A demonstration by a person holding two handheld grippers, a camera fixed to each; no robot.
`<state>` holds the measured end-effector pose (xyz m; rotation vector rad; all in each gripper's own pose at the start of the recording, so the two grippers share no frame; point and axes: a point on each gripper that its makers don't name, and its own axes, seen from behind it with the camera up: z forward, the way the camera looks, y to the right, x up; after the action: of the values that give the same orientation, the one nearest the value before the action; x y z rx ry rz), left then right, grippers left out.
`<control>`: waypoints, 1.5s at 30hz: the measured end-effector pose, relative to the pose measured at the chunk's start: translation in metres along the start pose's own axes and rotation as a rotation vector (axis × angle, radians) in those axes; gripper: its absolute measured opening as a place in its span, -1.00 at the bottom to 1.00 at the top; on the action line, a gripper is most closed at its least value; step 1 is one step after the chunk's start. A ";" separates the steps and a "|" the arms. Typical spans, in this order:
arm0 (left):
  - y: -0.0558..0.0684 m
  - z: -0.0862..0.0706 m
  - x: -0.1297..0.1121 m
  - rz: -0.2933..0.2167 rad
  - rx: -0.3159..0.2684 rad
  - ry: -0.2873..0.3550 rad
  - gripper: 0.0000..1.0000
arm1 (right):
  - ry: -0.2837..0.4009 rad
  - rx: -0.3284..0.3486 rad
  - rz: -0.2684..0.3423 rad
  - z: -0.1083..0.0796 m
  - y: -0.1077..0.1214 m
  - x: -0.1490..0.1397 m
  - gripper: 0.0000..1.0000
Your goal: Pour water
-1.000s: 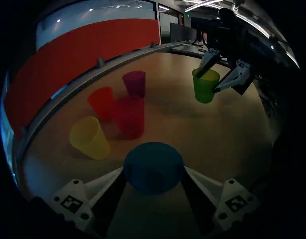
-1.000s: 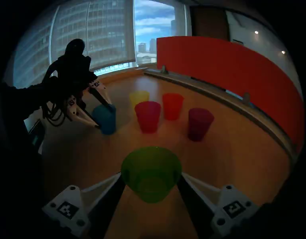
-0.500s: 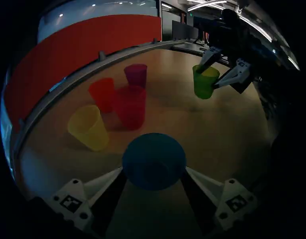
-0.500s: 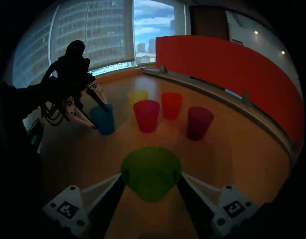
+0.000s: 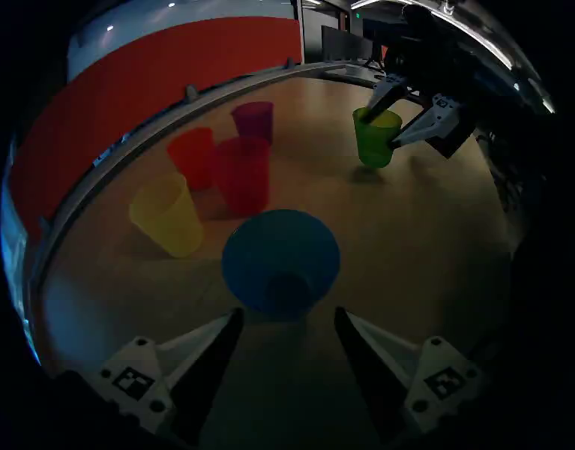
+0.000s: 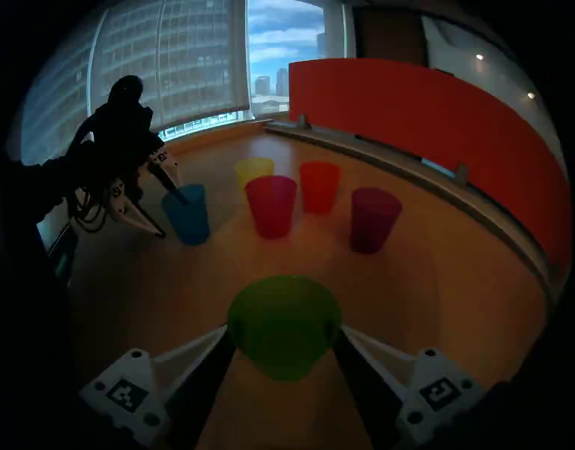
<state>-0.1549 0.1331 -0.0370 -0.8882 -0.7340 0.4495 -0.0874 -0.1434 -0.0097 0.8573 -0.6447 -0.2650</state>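
While the green cup [image 6: 284, 319] is clamped between the right gripper's [image 6: 284, 331] jaws, the blue cup [image 5: 281, 259] stands on the desk [image 5: 422, 247] just ahead of the left gripper [image 5: 286, 315], whose jaws are apart; whether either holds water cannot be told. A yellow cup [image 5: 167, 217], red cup [image 5: 242, 176], orange cup [image 5: 191, 156] and purple cup [image 5: 252, 121] cluster nearby, and the right gripper view takes in tall windows [image 6: 175, 67] behind the left gripper.
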 end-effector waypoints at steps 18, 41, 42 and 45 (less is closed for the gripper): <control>0.005 -0.029 -0.019 -0.061 0.054 0.026 0.79 | 0.003 -0.010 0.011 0.001 0.002 -0.012 0.81; -0.013 -0.068 -0.015 -0.197 0.193 0.154 0.80 | 0.059 -0.113 0.057 -0.049 0.002 -0.031 1.00; -0.014 -0.070 -0.014 -0.203 0.201 0.162 0.80 | 0.064 -0.120 0.061 -0.052 0.002 -0.032 1.00; -0.018 -0.076 -0.014 -0.218 0.232 0.183 0.80 | 0.080 -0.142 0.076 -0.066 0.003 -0.033 1.00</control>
<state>-0.1071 0.0734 -0.0593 -0.6142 -0.5887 0.2493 -0.0725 -0.0857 -0.0531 0.7020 -0.5757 -0.2046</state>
